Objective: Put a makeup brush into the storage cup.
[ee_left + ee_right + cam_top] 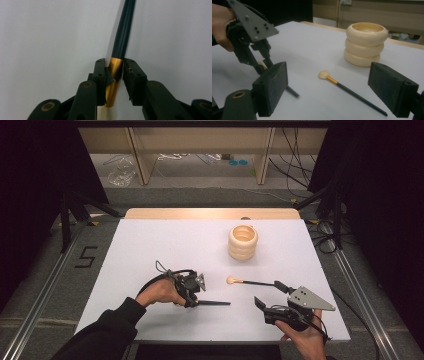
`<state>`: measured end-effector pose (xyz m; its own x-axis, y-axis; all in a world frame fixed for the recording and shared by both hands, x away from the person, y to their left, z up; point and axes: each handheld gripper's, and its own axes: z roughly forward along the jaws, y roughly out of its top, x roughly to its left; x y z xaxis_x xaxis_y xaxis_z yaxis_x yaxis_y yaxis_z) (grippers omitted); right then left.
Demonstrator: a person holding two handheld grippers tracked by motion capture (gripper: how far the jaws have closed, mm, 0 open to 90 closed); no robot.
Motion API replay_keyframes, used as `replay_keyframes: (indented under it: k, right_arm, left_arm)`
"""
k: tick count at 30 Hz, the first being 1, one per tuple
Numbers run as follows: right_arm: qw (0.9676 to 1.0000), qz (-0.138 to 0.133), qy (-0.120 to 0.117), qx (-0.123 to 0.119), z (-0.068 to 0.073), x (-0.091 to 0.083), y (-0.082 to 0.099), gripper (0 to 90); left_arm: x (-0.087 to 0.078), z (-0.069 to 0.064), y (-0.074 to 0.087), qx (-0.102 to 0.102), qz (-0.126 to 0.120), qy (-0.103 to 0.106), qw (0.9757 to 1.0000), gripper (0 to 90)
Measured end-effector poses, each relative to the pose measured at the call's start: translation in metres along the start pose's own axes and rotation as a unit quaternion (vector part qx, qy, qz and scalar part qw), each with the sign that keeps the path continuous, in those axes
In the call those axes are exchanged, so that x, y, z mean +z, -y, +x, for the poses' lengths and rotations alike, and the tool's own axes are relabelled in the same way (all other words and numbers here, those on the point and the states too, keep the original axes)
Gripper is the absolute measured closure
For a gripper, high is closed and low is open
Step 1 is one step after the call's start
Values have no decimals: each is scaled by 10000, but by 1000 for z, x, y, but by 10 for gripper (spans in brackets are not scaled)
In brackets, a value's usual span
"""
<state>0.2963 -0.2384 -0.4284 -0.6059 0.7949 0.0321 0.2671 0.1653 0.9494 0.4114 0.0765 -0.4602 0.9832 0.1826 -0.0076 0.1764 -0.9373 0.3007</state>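
Left gripper view: left gripper [115, 75] clamped on brush [123, 32] ferrule, handle toward 12 o'clock, for lifting; right gripper [328, 87] jaws apart.

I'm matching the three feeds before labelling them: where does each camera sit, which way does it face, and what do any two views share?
High view: above the person's side, facing forward and down on the white table; forearms, left gripper, right gripper.
Left gripper view: on the left gripper, facing the tabletop; jaws closed on a black-handled, gold-ferruled makeup brush.
Right gripper view: on the right gripper, low, facing across the table.
Shared by high and right gripper views: cream three-ringed holder, second brush.
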Motion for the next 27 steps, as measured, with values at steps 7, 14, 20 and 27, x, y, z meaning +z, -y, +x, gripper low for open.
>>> replay_keyframes:
  k: [7, 14, 20, 27]
  right_arm:
    - [10000, 5, 6, 11, 0, 0, 0, 175]
    - [10000, 6, 2, 1, 0, 0, 0, 176]
    - [10000, 25, -27, 25, 0, 0, 0, 176]
    - [9999, 97, -116, -75, 1, 1, 0, 176]
  left_arm:
    - [0, 1, -3, 1, 113, 55, 9999, 752]
    - [0, 0, -7, 117, 248, 39, 9996, 777]
    - [0, -2, -8, 216, 326, 35, 9992, 782]
    - [-5, -5, -8, 360, 291, 55, 9989, 783]
